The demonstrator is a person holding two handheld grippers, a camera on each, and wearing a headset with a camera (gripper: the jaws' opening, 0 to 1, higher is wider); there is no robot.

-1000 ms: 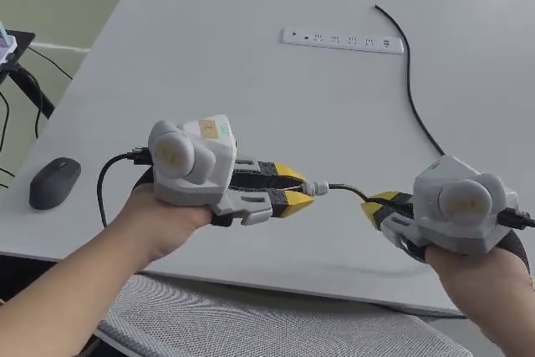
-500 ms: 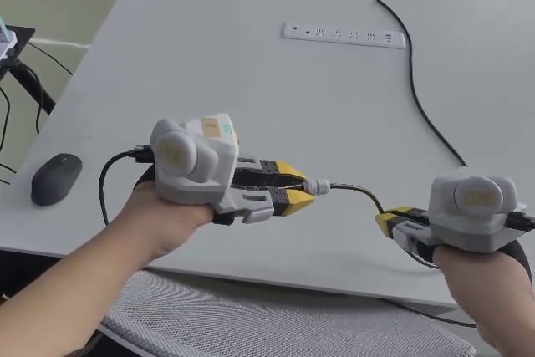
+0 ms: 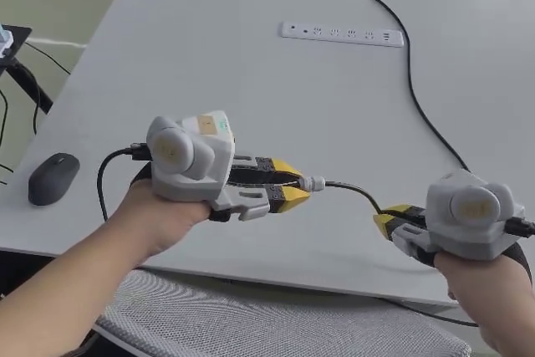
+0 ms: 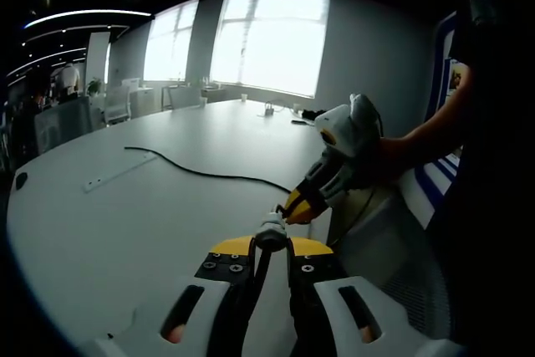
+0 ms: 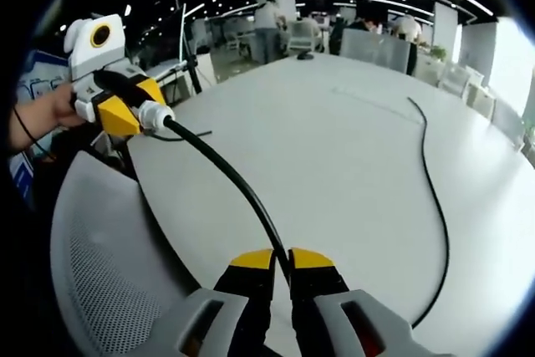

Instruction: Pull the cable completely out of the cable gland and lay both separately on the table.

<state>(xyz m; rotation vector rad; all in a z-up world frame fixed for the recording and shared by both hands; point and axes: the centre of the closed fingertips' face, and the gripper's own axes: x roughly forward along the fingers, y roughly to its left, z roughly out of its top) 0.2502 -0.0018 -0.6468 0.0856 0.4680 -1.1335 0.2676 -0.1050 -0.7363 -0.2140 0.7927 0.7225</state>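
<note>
My left gripper (image 3: 299, 186) is shut on the white cable gland (image 3: 313, 182), held in the air over the table's near edge. A black cable (image 3: 355, 192) runs out of the gland to my right gripper (image 3: 386, 221), which is shut on it lower to the right. In the left gripper view the gland (image 4: 270, 227) sits between the yellow jaw tips, with the right gripper (image 4: 294, 206) just beyond. In the right gripper view the cable (image 5: 226, 175) rises from my shut jaws in a curve to the gland (image 5: 155, 114) in the left gripper (image 5: 144, 113).
A white power strip (image 3: 343, 36) lies far back on the grey table (image 3: 209, 64), with its black cord (image 3: 418, 106) trailing toward the right. A black mouse (image 3: 53, 178) sits at the left edge. A mesh chair (image 3: 251, 323) is below the table's near edge.
My right gripper has moved right and slightly down, away from the left gripper. A longer stretch of black cable now shows between the two. The left gripper has held still.
</note>
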